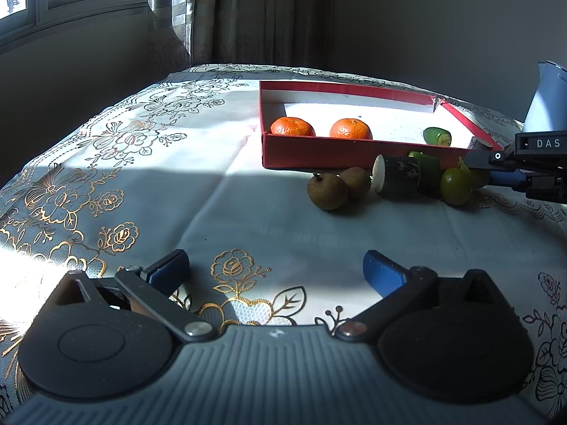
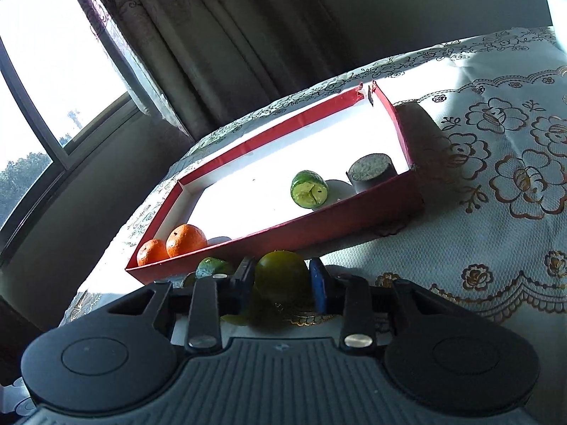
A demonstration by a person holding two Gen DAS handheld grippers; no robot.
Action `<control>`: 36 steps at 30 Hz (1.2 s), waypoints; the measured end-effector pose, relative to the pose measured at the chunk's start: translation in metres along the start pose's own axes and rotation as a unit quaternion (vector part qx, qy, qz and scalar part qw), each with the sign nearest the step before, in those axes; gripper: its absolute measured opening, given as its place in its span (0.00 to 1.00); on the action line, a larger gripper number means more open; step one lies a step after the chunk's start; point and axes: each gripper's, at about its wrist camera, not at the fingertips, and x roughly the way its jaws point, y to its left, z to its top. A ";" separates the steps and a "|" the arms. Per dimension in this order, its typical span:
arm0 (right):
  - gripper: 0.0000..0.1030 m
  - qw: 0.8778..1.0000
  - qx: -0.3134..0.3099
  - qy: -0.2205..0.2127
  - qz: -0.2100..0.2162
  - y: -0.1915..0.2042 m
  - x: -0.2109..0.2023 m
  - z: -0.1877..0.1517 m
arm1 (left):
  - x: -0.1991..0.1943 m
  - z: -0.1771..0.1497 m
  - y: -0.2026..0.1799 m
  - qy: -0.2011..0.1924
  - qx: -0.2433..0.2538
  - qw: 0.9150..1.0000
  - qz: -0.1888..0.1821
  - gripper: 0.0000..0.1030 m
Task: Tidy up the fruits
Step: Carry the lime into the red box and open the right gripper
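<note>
A: Fruits are split between the red tray and the tablecloth. Inside the tray sit two oranges side by side near one end, and a cut green fruit next to a dark cylindrical piece at the other end.

B: And outside it?

A: Along the tray's near wall lie two brown fruits touching each other, a dark cylinder on its side, a green chunk and a round green fruit.

B: Which gripper has hold of anything?

A: The right gripper is clamped on that round green fruit; both blue pads press its sides, just in front of the tray wall.

B: The other one?

A: The left gripper hangs over the tablecloth with its fingers spread wide and nothing between them, well apart from the fruits.
</note>
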 end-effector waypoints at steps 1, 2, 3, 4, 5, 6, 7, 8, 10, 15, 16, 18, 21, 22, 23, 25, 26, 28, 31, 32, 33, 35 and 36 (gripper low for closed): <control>0.32 1.000 -0.004 -0.007 0.002 0.002 -0.003 0.001 | 0.000 0.000 0.000 0.000 0.000 1.000 0.000 1.00; 0.32 1.000 -0.007 -0.012 0.003 0.003 -0.005 0.002 | 0.000 0.000 0.000 0.000 0.000 1.000 0.000 1.00; 0.32 1.000 -0.009 -0.017 0.003 0.005 -0.008 0.003 | 0.000 0.000 0.000 0.000 0.000 1.000 0.000 1.00; 0.32 1.000 -0.010 -0.020 0.004 0.006 -0.010 0.003 | 0.000 0.000 0.000 0.000 0.000 1.000 0.000 1.00; 0.32 1.000 -0.011 -0.022 0.003 0.007 -0.011 0.004 | 0.000 0.000 0.000 0.000 0.000 1.000 0.000 1.00; 0.32 1.000 -0.012 -0.024 0.002 0.008 -0.012 0.004 | 0.000 0.000 0.000 0.000 0.000 1.000 0.000 1.00; 0.32 1.000 -0.014 -0.027 0.001 0.009 -0.013 0.004 | 0.000 0.000 0.000 0.000 0.000 1.000 0.000 1.00; 0.32 0.999 -0.018 -0.031 -0.002 0.010 -0.014 0.005 | 0.000 0.000 0.000 0.000 0.000 1.000 0.000 1.00; 0.32 0.999 -0.027 -0.037 -0.007 0.012 -0.015 0.007 | 0.000 0.000 0.000 0.000 0.000 1.000 0.000 1.00; 0.32 0.996 -0.064 -0.053 -0.028 0.024 -0.014 0.019 | 0.000 0.000 0.000 0.000 0.000 1.000 0.000 1.00; 0.32 0.995 -0.074 -0.057 -0.035 0.027 -0.013 0.023 | 0.000 0.000 0.000 0.000 0.000 1.000 0.000 1.00; 0.32 0.994 -0.085 -0.061 -0.040 0.031 -0.010 0.028 | 0.000 0.000 0.000 0.000 0.000 1.000 0.000 1.00; 0.32 0.992 -0.101 -0.058 -0.049 0.038 0.000 0.035 | 0.000 0.000 0.000 0.000 0.000 1.000 0.000 1.00; 0.32 0.991 -0.105 -0.057 -0.051 0.039 0.004 0.036 | 0.000 0.000 0.000 0.000 0.000 1.000 0.000 1.00; 0.32 0.991 -0.110 -0.054 -0.054 0.041 0.008 0.036 | 0.000 0.000 0.000 0.000 0.000 1.000 0.000 1.00; 0.32 0.989 -0.121 -0.051 -0.064 0.044 0.016 0.034 | 0.000 0.000 0.000 0.000 0.000 1.000 0.000 1.00; 0.32 0.989 -0.124 -0.050 -0.067 0.045 0.019 0.033 | 0.000 0.000 0.000 0.000 0.000 1.000 0.000 1.00; 0.32 0.988 -0.129 -0.048 -0.074 0.045 0.026 0.031 | 0.000 0.000 0.000 0.000 0.000 1.000 0.000 1.00; 0.32 0.985 -0.138 -0.045 -0.087 0.046 0.033 0.028 | 0.000 0.000 0.000 0.000 0.000 1.000 0.000 1.00; 0.32 0.985 -0.140 -0.044 -0.090 0.045 0.036 0.027 | 0.000 0.000 0.000 0.000 0.000 1.000 0.000 1.00; 0.32 0.985 -0.142 -0.043 -0.093 0.044 0.037 0.026 | 0.000 0.000 0.000 0.000 0.000 1.000 0.000 1.00; 0.32 0.984 -0.141 -0.041 -0.100 0.041 0.039 0.026 | 0.001 0.000 0.000 0.000 0.000 1.000 0.000 1.00; 0.32 0.984 -0.140 -0.041 -0.101 0.039 0.040 0.026 | 0.001 0.000 0.000 0.000 0.000 1.000 0.000 1.00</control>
